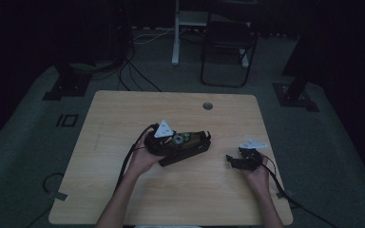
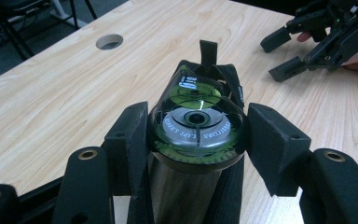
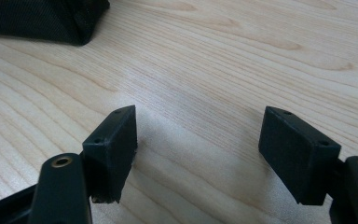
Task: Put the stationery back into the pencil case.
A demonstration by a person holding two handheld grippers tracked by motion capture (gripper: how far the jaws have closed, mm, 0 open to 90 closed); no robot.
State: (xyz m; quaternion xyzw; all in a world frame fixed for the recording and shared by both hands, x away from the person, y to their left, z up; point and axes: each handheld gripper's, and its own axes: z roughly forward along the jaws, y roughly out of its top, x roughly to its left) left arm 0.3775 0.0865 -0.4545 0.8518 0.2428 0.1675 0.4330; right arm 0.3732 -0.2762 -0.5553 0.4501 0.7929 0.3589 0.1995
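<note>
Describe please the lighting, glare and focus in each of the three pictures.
High view: dim, the room behind nearly black. Left gripper view: bright, with glare on the bottle's glossy lid; the right gripper looks soft. Right gripper view: evenly lit table, faint shadows under the jaws.

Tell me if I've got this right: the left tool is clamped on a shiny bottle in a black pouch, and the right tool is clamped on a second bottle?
Not quite. The right tool holds nothing: the right gripper view shows its jaws apart over bare table. The left tool does clamp the bottle in the black pouch.
</note>
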